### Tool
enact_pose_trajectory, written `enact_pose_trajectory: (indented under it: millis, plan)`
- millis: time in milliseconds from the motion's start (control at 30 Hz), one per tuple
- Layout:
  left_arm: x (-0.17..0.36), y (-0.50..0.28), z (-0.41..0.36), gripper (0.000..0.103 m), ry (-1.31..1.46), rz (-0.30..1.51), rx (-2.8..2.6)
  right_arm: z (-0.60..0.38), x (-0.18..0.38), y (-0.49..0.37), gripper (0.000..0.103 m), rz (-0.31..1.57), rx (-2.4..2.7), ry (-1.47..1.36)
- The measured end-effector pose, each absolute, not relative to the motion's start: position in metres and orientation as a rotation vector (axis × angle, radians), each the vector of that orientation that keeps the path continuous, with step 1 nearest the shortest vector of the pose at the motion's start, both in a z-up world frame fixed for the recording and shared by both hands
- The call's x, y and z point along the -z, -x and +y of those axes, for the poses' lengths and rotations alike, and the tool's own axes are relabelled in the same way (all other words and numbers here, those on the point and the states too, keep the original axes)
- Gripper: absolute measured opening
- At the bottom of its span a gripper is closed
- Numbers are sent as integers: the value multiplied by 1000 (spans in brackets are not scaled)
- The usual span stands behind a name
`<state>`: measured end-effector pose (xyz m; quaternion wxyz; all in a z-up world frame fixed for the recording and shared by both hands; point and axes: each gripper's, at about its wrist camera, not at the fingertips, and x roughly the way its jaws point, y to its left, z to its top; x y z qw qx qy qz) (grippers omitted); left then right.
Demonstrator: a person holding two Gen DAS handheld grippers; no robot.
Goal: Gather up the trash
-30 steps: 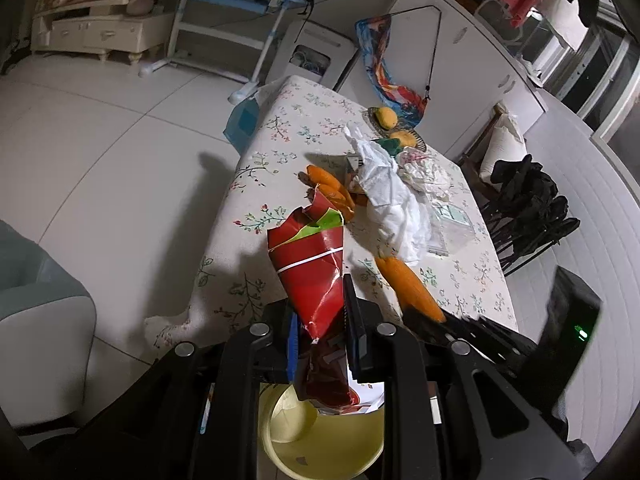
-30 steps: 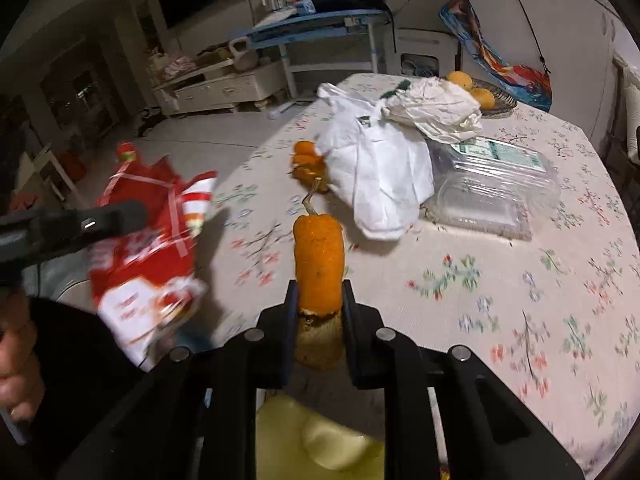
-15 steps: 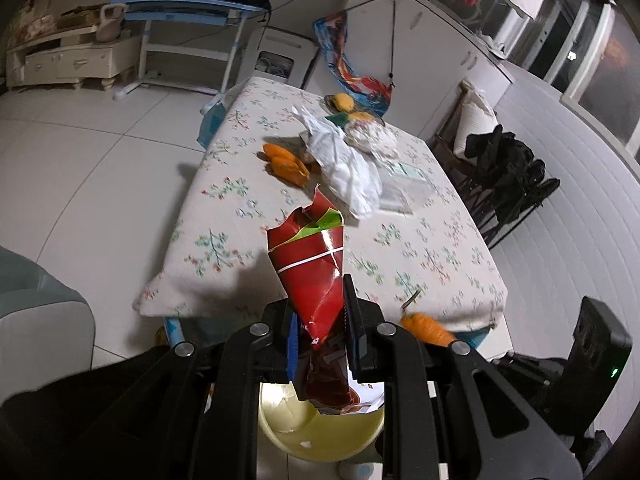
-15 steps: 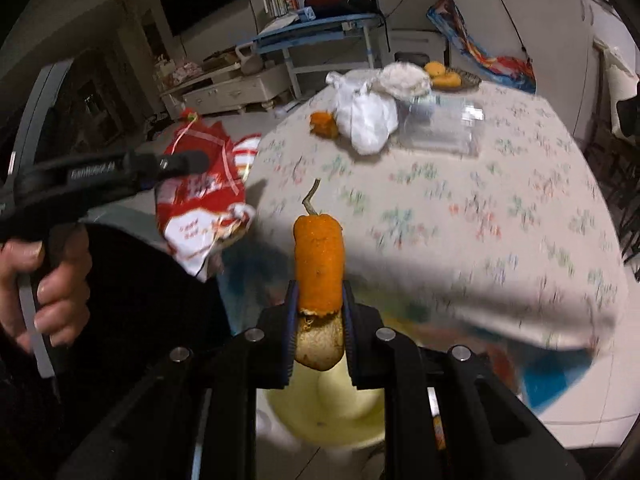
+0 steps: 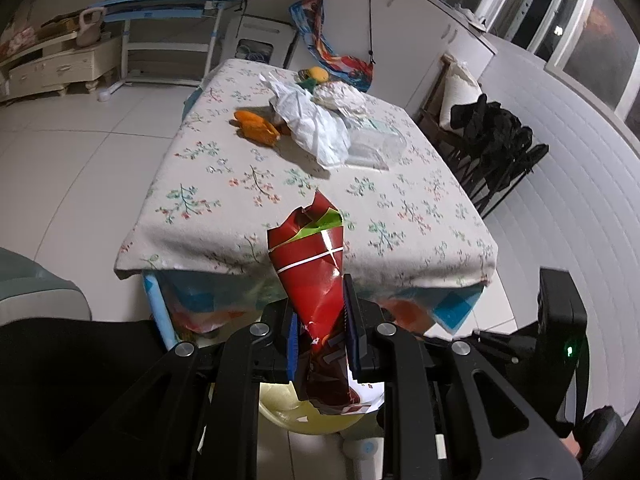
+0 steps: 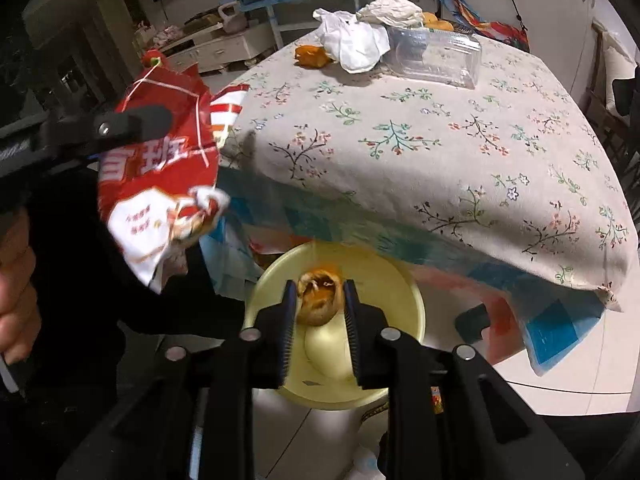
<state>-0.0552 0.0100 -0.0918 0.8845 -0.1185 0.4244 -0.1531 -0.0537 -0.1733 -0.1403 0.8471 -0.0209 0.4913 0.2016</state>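
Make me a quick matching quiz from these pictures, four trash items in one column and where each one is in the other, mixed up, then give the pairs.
Things:
1. red snack bag
2. orange peel piece
3. clear plastic box
4. white plastic bag

Places:
A. on the table, left of the clear box
B. between the right gripper's opening jaws, above the yellow bin
C. clamped in the left gripper
D. on the table, right of the white bag

Pairs: 1-C, 2-B, 3-D, 4-A

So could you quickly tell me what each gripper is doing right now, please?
Left gripper: shut on the red snack bag.
Right gripper: jaws opening, orange peel between them over the yellow bin.
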Motion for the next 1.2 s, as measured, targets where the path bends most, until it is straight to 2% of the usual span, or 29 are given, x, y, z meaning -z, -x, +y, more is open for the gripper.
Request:
enact_pose_trajectory:
  millis: [433, 733, 833, 900, 1200]
  plan:
    - [103, 65, -14, 18, 154, 921, 346, -194, 117, 58, 55, 902, -345, -29]
    - [116, 69, -34, 19, 96, 978, 385, -214, 93, 62, 67, 770, -266, -87]
    - [120, 69, -39, 28, 76, 995, 387, -219, 90, 63, 68, 755, -255, -108]
    - [119, 70, -39, 40, 72, 992, 380, -221, 89, 63, 69, 749, -250, -118]
    - [109, 72, -37, 50, 53, 930, 335, -223, 88, 64, 71, 732, -246, -119]
